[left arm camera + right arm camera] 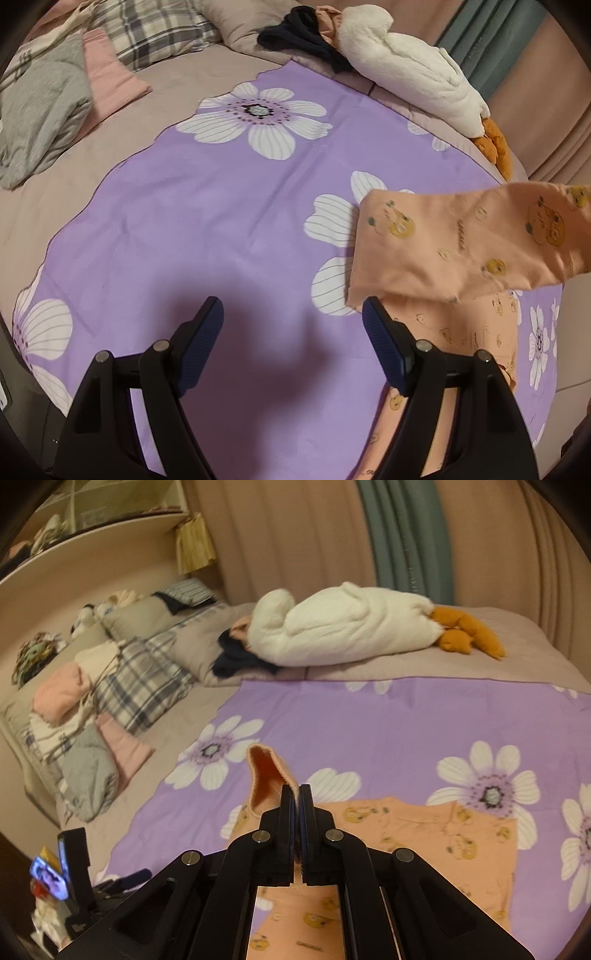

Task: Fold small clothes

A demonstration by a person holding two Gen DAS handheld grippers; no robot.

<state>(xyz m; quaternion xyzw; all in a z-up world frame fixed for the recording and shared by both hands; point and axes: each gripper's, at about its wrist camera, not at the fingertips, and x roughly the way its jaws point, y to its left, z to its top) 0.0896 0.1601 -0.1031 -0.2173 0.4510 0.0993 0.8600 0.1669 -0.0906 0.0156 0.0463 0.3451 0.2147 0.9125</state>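
The right hand-held gripper (298, 788) is clenched on a sleeve (267, 775) of the peach garment (424, 834), its jaws pressed together with the cloth pinched between them. The sleeve rises from the fingertips and loops up ahead and slightly left of them, its cuff standing open. The rest of the garment lies flat on the purple flowered sheet (369, 720) below and to the right of this gripper, printed with small yellow cartoon faces.

The left hand-held gripper (293, 314) is released: its two blue-padded fingers (201, 347) stand wide apart over the sheet (203, 221), holding nothing. In its view the lifted sleeve (461, 240) hangs in the air ahead and to the right, just beyond the right finger, with the body of the garment (476, 332) lying beneath it and passing behind that finger.

Far ahead of both grippers a white plush goose (343, 627) with orange feet lies across the bed, touching a dark garment (236, 657) at its head end. To the left sit a grey garment (40, 114), a pink one (110, 74) and a plaid pillow (155, 29).
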